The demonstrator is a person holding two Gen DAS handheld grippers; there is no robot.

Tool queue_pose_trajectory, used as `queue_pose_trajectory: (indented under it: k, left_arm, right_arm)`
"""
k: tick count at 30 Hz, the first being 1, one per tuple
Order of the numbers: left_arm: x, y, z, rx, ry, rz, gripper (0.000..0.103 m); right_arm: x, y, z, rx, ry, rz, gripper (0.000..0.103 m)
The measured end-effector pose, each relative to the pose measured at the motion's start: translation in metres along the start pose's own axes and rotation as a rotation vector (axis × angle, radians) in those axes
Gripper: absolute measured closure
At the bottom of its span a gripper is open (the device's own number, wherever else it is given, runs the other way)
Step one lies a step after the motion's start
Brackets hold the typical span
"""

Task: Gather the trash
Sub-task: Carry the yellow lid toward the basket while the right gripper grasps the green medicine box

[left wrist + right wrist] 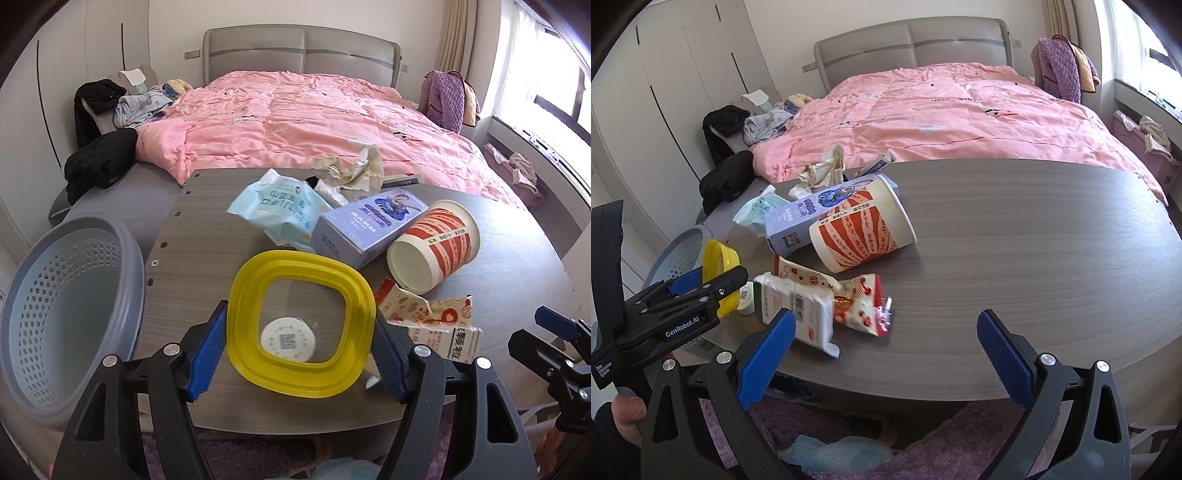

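Note:
My left gripper [297, 350] is shut on a clear tub with a yellow rim [295, 266], held just above the wooden table [207, 229]; the tub also shows in the right wrist view [718, 266]. A grey perforated basket [70, 314] stands left of the table. Trash lies on the table: a red-striped paper cup [436, 243], a purple box [365, 229], a blue wipes pack [277, 206], crumpled paper [351, 168], a torn snack wrapper [864, 302] and a milk carton [801, 302]. My right gripper [886, 350] is open and empty over the table's front edge.
A bed with a pink quilt [314, 122] lies behind the table. Dark clothes [99, 158] sit on its left side. A purple rug [849, 435] lies under the table. Bare tabletop [1034, 240] spreads to the right.

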State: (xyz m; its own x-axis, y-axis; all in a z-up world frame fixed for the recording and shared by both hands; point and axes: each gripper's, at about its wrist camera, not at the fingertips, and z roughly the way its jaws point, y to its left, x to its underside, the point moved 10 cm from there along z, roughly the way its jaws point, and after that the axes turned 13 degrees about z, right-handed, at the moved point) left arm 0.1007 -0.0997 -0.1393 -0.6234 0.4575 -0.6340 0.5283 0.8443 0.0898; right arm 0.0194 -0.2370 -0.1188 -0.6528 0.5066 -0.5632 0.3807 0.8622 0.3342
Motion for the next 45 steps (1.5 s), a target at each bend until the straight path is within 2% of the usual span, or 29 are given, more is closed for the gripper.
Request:
queue_pose_trajectory:
  k: [5,10,13,17,23,33,37,40,45]
  left_arm:
    - [0.008,0.023,-0.008,-0.021,0.000,-0.059,0.034]
    - [0.014,0.039,-0.020,-0.042,-0.015,-0.094,0.034]
    - [0.016,0.046,-0.026,-0.049,-0.024,-0.109,0.034]
    - [0.019,0.053,-0.033,-0.060,-0.031,-0.117,0.034]
    - [0.023,0.063,-0.043,-0.079,-0.043,-0.144,0.034]
    - [0.028,0.081,-0.057,-0.105,-0.061,-0.181,0.034]
    - [0.028,0.081,-0.057,-0.103,-0.061,-0.180,0.034]
    - [0.028,0.080,-0.057,-0.102,-0.059,-0.177,0.034]
    - [0.027,0.076,-0.058,-0.099,-0.058,-0.172,0.034]
  right_arm:
    - [0.013,0.008,0.008,-0.013,0.044,-0.027,0.006]
    - [0.048,0.010,0.014,-0.035,0.128,-0.062,0.006]
    - [0.060,0.017,0.017,-0.034,0.149,-0.096,0.006]
    - [0.063,0.038,0.016,-0.054,0.134,-0.166,0.006]
    - [0.064,0.070,0.019,-0.068,0.112,-0.351,0.006]
    - [0.066,0.080,0.050,-0.015,0.136,-0.521,0.007]
    - [0.068,0.078,0.056,-0.006,0.149,-0.530,0.025]
    - [0.066,0.077,0.056,-0.014,0.142,-0.526,0.031]
    - [0.059,0.077,0.053,-0.043,0.137,-0.482,0.051]
